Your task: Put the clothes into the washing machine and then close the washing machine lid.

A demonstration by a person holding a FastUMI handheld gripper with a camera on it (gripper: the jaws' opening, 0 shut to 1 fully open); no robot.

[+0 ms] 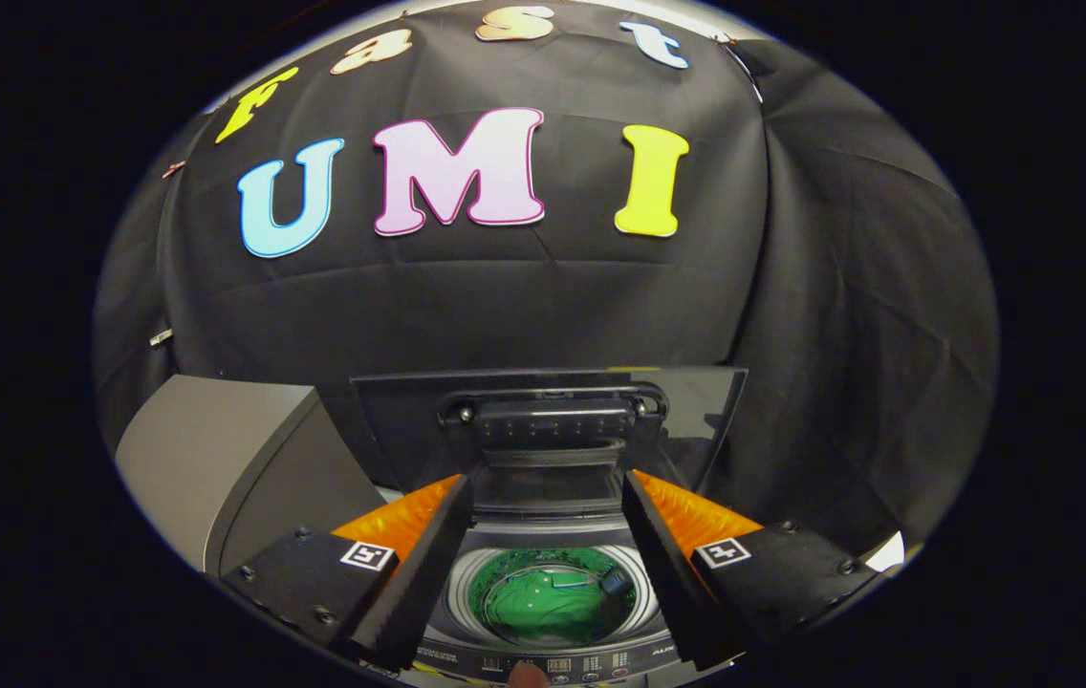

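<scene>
the green clothes (543,602) lie down in the drum of the washing machine (466,612), seen in the gap between my two fingers and below their tips. so the first half of the task looks done, to my eye. what matters now is the lid (696,401): it stands raised, near upright, beyond the drum and ahead of my tool (548,492), its dark underside facing me, its long edge running crosswise to my fingers. my tool is spread wide and holds nothing; the orange-backed fingers (428,554) frame the opening without touching it. i judge the next move must go up and forward over the drum to the lid's top edge, then draw it down toward me. a grey box (218,449) sits off my left finger.
</scene>
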